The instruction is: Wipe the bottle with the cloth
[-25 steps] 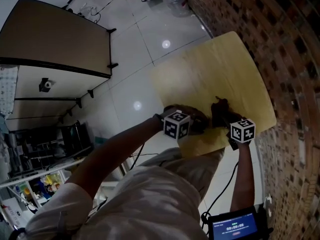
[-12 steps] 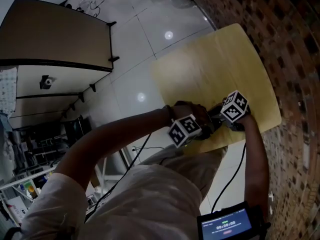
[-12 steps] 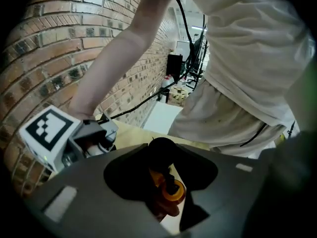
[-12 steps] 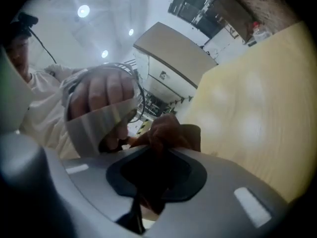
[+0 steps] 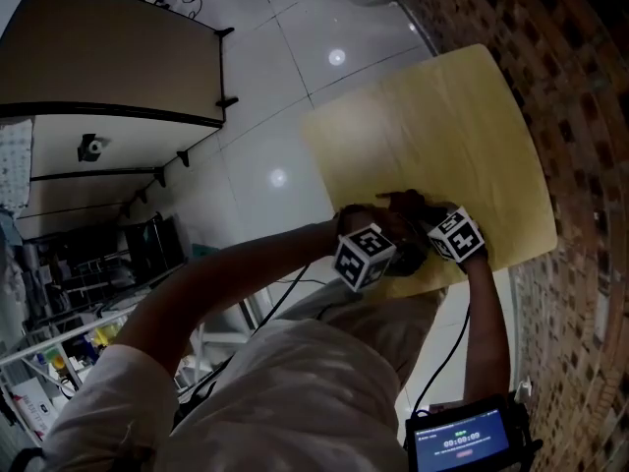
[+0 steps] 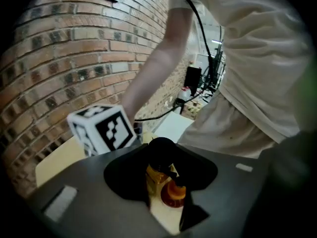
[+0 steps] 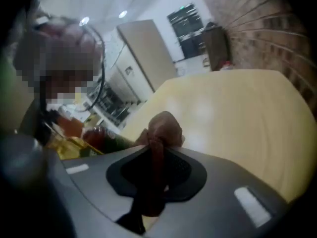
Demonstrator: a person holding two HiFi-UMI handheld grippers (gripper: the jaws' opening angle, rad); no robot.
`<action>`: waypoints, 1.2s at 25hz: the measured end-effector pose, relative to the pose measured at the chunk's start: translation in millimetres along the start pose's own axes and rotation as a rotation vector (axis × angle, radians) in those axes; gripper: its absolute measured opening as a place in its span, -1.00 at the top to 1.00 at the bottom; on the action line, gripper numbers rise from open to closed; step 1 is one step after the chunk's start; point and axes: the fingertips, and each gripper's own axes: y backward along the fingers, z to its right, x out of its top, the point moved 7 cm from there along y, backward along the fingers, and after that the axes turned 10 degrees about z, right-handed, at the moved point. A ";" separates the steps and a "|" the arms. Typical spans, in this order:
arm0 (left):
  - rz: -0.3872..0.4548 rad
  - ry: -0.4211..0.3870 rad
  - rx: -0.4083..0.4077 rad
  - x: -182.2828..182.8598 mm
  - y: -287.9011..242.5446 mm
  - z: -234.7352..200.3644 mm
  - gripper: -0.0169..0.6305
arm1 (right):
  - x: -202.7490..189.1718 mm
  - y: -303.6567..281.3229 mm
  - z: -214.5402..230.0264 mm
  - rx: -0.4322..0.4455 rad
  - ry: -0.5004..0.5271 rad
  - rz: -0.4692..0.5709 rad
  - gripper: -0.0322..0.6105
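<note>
My left gripper (image 6: 161, 182) is shut on a small bottle (image 6: 157, 174) with a yellow label and an orange-red cap (image 6: 173, 194), which lies tilted just above the tabletop. My right gripper (image 7: 158, 157) is shut on a brown cloth (image 7: 162, 129) that bunches up past its jaws. The cloth sits close beside the bottle (image 7: 91, 139), which shows at the left of the right gripper view. In the head view both marker cubes, left (image 5: 364, 256) and right (image 5: 455, 234), are close together at the near edge of the yellow table (image 5: 442, 126). The bottle and cloth are only a dark mass there.
A brick wall (image 5: 580, 116) runs along the right side of the table. White tiled floor (image 5: 275, 77) and a brown cabinet top (image 5: 108, 57) lie to the left. A cable and a small screen device (image 5: 462, 442) hang near the person's right arm.
The right gripper swung away across the bottle and then came back toward the person with the cloth. The left gripper has barely shifted and still grips the bottle.
</note>
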 end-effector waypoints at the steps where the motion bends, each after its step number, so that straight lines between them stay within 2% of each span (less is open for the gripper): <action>1: 0.018 0.049 0.050 -2.1 2.8 -2.0 0.40 | -0.1 17.7 5.0 -0.068 -0.075 0.098 0.70; 3: 0.057 0.166 0.163 -7.8 10.3 -6.4 0.40 | -7.3 54.2 9.3 -0.192 -0.206 0.253 0.70; 6: 0.126 0.368 0.360 -17.3 22.7 -12.3 0.40 | -30.8 94.0 -0.7 -0.335 -0.291 0.371 0.70; 10: 0.202 0.623 0.618 -29.4 34.9 -13.0 0.40 | -59.9 105.4 -36.0 -0.424 -0.277 0.421 0.70; 12: 0.241 0.761 0.735 -34.1 38.7 -12.6 0.40 | -66.9 99.3 -55.4 -0.454 -0.239 0.431 0.70; 14: 0.249 0.878 0.818 -37.1 38.7 -11.5 0.40 | -67.3 92.1 -74.2 -0.485 -0.170 0.443 0.70; 17: 0.219 0.991 0.875 -36.9 32.8 -11.8 0.40 | -53.9 85.9 -104.8 -0.473 -0.031 0.516 0.70; 19: 0.217 1.023 0.898 -33.6 29.6 -16.7 0.40 | -39.6 83.2 -122.3 -0.439 0.052 0.566 0.70; 22: 0.207 1.047 0.913 -28.5 26.8 -24.1 0.40 | -25.3 73.5 -128.3 -0.433 0.119 0.556 0.70; 25: 0.181 1.065 0.916 -26.8 26.0 -28.0 0.40 | -25.5 64.1 -115.8 -0.471 0.102 0.512 0.70; 30: 0.122 1.113 0.914 -36.9 27.2 -25.6 0.41 | -31.4 46.7 -91.6 -0.505 -0.025 0.469 0.70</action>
